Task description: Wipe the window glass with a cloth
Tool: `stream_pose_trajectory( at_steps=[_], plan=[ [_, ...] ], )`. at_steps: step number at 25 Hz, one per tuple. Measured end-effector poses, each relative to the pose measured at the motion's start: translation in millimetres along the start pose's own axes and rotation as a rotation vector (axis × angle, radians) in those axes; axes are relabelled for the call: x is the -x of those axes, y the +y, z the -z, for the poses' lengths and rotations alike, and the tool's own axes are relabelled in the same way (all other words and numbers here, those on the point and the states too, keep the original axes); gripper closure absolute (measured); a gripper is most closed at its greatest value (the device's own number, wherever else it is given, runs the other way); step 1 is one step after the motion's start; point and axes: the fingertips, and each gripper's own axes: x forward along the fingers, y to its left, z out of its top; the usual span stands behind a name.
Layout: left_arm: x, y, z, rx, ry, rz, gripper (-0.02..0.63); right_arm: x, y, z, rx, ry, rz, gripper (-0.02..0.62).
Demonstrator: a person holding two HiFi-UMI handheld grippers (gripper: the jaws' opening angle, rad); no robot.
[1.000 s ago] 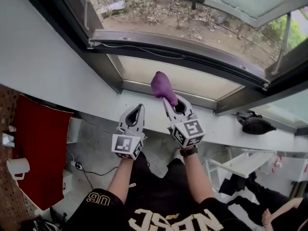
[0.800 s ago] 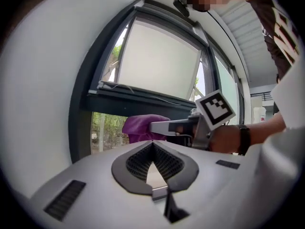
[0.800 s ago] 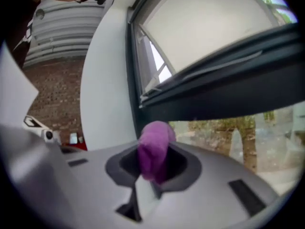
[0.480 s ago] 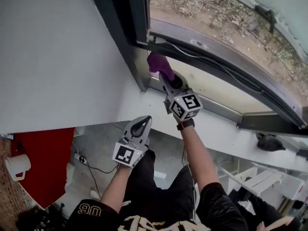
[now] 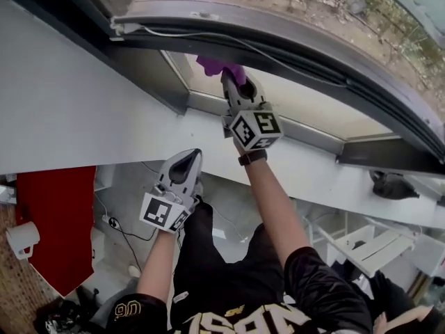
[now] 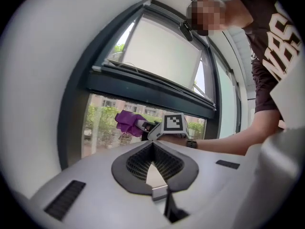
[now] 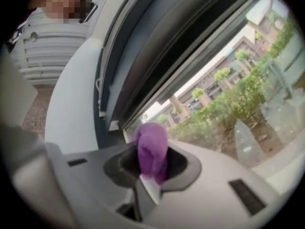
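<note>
The right gripper (image 5: 233, 83) is clamped on a bunched purple cloth (image 5: 218, 66), which sits at the centre top of the head view. There it lies against the upper left corner of the window glass (image 5: 306, 110), just under the dark frame bar (image 5: 292, 51). Whether it presses on the pane I cannot tell. The left gripper (image 5: 187, 160) hangs lower, centre left, its jaws closed on nothing. The likeliest trouble, I judge, is the wad dragging on the glass and pulling out of the jaws, since much of it bulges past the tips. It could also bunch aside so that hard plastic scrapes the pane. So near the corner, it may snag on the thin cable (image 5: 208, 36) along the frame. The pane looks smooth, with trees and ground beyond it. Below it are a pale sill (image 5: 327, 172) and a white wall (image 5: 62, 110), with a black bag (image 5: 393, 185) at the right and a red panel (image 5: 59, 221) at the lower left.
</note>
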Motion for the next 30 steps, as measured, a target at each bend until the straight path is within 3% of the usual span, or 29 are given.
stream_pose_trajectory(
  at_steps=[4, 10, 13, 15, 17, 20, 25, 28, 30],
  plan=[
    [-57, -71, 20, 0.132, -0.059, -0.017, 0.589, 106, -98, -43, -0.043, -0.064, 0.126, 0.512],
    [-148, -234, 58, 0.265, -0.031, 0.214, 0.589, 283, -260, -150, -0.065, -0.202, 0.438, 0.512],
    [-164, -279, 69, 0.297, -0.005, 0.291, 0.589, 343, -307, -177, -0.109, -0.260, 0.596, 0.512],
    [-169, -294, 71, 0.277, 0.003, 0.309, 0.589, 364, -322, -185, -0.136, -0.287, 0.633, 0.512],
    [-167, -288, 70, 0.231, 0.016, 0.301, 0.589, 364, -317, -182, -0.146, -0.280, 0.591, 0.512],
    [-146, -248, 59, 0.203, 0.030, 0.280, 0.589, 317, -265, -148, -0.108, -0.184, 0.432, 0.512],
    [-89, -143, 56, 0.144, 0.042, 0.164, 0.589, 186, -130, -43, -0.094, 0.024, 0.100, 0.512],
    [-47, -66, 47, 0.100, 0.030, 0.050, 0.589, 107, -52, 29, -0.148, 0.114, -0.027, 0.511],
    [-21, -26, 40, 0.083, 0.025, 0.022, 0.589, 58, -5, 64, -0.138, 0.154, -0.089, 0.511]
  ],
)
